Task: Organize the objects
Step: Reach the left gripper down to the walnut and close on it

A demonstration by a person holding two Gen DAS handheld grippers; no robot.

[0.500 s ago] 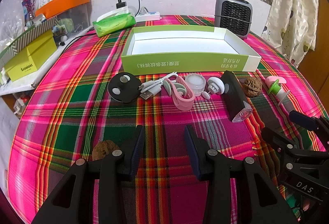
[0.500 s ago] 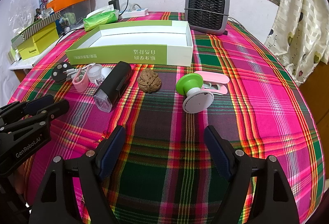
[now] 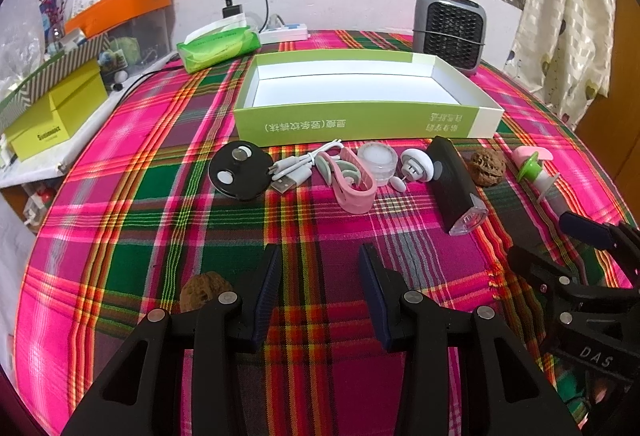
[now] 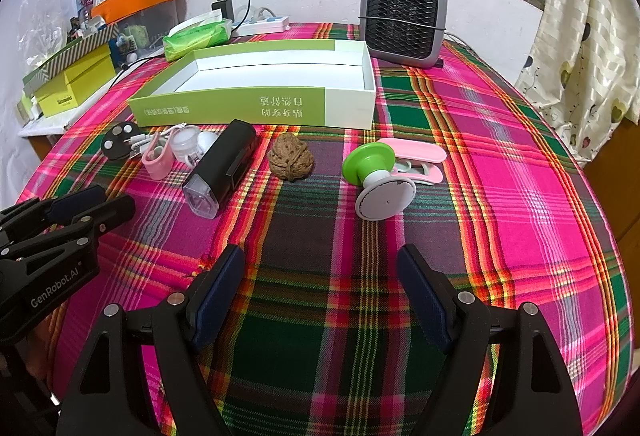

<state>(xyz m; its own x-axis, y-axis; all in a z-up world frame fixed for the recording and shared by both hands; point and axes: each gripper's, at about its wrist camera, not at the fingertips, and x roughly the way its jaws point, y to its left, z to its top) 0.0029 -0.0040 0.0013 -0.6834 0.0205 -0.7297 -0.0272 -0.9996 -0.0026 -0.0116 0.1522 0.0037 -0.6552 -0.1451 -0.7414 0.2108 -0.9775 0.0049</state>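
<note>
A green and white open box [image 3: 352,124] [image 4: 248,108] stands empty at the back of the plaid table. In front of it lie a black disc [image 3: 240,172], a white USB cable [image 3: 296,168], a pink clip [image 3: 354,182], a clear jar [image 3: 378,160], a white knob [image 3: 418,164], a black bike light [image 3: 456,184] [image 4: 224,168], a walnut [image 3: 486,164] [image 4: 290,158] and a green and white suction piece [image 4: 376,176] on a pink clip [image 4: 420,160]. My left gripper [image 3: 320,272] and right gripper [image 4: 320,276] hover open and empty over the cloth. A second walnut [image 3: 204,290] lies beside the left finger.
A grey heater [image 4: 402,24] stands at the back right. A green tissue pack [image 3: 218,50] and a power strip [image 3: 284,32] lie behind the box. Yellow boxes [image 3: 56,120] and clutter fill a shelf at the left. A curtain [image 4: 588,36] hangs at the right.
</note>
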